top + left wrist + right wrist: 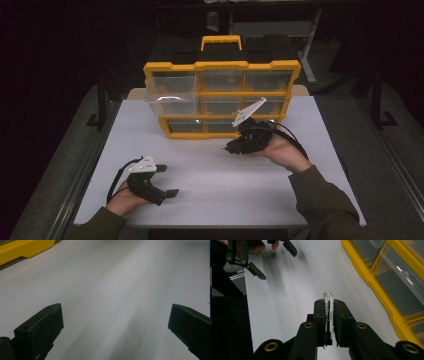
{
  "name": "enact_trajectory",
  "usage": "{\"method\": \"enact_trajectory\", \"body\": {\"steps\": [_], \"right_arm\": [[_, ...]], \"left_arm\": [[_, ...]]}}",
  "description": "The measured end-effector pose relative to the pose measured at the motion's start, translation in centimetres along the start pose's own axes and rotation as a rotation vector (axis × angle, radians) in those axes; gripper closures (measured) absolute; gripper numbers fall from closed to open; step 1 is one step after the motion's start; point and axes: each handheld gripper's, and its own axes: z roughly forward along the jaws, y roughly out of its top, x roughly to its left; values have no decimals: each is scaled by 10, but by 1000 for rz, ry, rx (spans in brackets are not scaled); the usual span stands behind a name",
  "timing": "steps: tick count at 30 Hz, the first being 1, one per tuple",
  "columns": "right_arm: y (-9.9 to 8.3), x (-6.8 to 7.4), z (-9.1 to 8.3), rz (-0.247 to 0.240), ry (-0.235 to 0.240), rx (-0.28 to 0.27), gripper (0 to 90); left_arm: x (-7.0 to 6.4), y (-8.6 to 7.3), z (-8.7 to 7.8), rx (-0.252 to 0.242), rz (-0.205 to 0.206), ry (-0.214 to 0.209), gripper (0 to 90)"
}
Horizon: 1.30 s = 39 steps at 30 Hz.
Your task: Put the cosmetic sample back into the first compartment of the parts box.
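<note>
Glass vial [328,305], small and clear with a dark stem inside, is clamped upright between the two black jaws of the right gripper [328,302], its rounded top standing just above the jaw tips. Seen from the high view, the right gripper [231,148] is held over the white table [210,175], just in front of the bottom row of a yellow organizer [220,95], and is cradled from below by the person's right hand [282,150]. The organizer's clear drawers [404,287] are seen close beside the vial in the right gripper view, the nearest one apart from it; in the high view the top-left drawer [165,92] is pulled out past the frame. A yellow carry handle [221,41] tops the case. Well apart, at the near left of the table, the left gripper [167,180] is held low by the left hand [125,200], its jaws spread wide with nothing between them above the bare tabletop [120,290].
</note>
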Motion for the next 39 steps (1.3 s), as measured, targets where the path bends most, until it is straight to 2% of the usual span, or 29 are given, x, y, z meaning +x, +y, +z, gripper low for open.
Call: {"method": "enact_trajectory", "body": {"steps": [15, 16, 22, 30, 36, 39], "right_arm": [[24, -4, -21, -7, 6, -6, 800], [26, -6, -23, -22, 1, -17, 800], [35, -8, -33, -9, 4, -28, 800], [53, -10, -48, -24, 1, -55, 800], [66, -10, -57, -35, -5, -65, 800], [70, -10, -61, -40, -7, -71, 800]], "left_arm": [[0, 0, 1, -4, -4, 0, 0], [0, 0, 1, -1, -4, -2, 0], [0, 0, 1, 5, -4, -4, 0], [0, 1, 1, 1, 0, -3, 0], [-1, 0, 1, 1, -11, -7, 0], [0, 1, 1, 6, 1, -6, 0]]}}
